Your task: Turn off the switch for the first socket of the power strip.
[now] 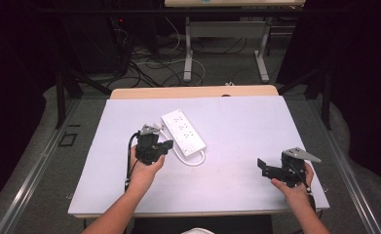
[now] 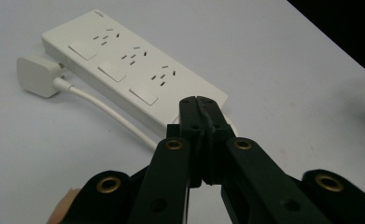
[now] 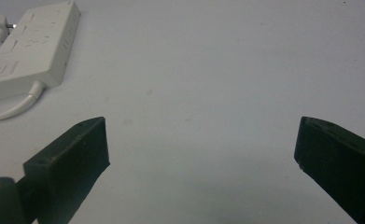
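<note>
Two grippers, one power strip

Power strip [image 1: 183, 132]: on white table [image 1: 237, 146], plug [image 2: 36, 75] beside it. Left gripper [image 1: 166, 146]: jaws closed, empty, just beside strip. Right gripper [image 1: 261, 165]: jaws wide apart, well away. Beyond table: floor cables [image 1: 149, 63], desk legs [image 1: 188, 53].

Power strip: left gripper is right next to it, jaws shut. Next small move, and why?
Probably open the left gripper before closing in. Its jaws are pressed together with nothing between them, tips just short of the power strip near end, so it cannot grasp anything yet. The plug lies unplugged beside the strip, cord looping past. The right gripper waits open, farther off.
</note>
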`<state>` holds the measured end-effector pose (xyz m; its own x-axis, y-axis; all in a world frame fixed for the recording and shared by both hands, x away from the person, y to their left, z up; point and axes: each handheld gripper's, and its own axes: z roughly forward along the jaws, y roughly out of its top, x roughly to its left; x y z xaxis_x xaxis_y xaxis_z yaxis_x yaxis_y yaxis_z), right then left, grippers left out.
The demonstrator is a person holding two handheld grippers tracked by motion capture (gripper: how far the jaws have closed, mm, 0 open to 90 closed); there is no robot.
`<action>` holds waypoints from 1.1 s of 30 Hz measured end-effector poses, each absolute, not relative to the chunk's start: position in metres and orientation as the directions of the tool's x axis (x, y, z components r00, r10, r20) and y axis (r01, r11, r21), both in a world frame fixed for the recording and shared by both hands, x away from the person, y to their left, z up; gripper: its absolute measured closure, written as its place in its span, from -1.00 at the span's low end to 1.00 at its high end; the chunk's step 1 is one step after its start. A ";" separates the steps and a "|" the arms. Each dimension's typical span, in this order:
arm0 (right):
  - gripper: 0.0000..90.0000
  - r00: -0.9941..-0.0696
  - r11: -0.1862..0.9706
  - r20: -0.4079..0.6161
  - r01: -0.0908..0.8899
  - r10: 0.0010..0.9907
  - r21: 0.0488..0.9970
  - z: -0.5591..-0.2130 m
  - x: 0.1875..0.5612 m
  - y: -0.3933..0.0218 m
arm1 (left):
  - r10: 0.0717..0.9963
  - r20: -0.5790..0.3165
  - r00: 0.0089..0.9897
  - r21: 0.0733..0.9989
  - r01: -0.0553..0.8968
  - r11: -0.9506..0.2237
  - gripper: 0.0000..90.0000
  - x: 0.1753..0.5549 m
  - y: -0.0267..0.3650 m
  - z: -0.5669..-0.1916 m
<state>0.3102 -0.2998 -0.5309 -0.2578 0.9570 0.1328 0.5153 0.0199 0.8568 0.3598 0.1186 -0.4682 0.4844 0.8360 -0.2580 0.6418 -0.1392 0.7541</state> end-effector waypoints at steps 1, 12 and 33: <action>-0.95 -0.258 0.020 0.133 0.515 0.957 0.857 -0.531 0.310 -0.300 | 0.836 -0.258 0.484 0.754 0.642 -0.139 1.00 0.360 0.119 -0.468; -0.95 -0.257 0.022 0.133 0.523 0.957 0.852 -0.531 0.310 -0.301 | 0.839 -0.267 0.474 0.739 0.660 -0.137 1.00 0.378 0.111 -0.461; -0.94 -0.264 0.025 0.132 0.516 0.955 0.856 -0.532 0.311 -0.302 | 0.861 -0.253 0.441 0.711 0.688 -0.143 1.00 0.404 0.102 -0.462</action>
<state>0.3114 -0.3015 -0.5320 -0.2644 0.9554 0.1317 0.5164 0.0250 0.8560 0.4045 0.1018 -0.4617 0.4406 0.8615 -0.2526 0.6881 -0.1434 0.7113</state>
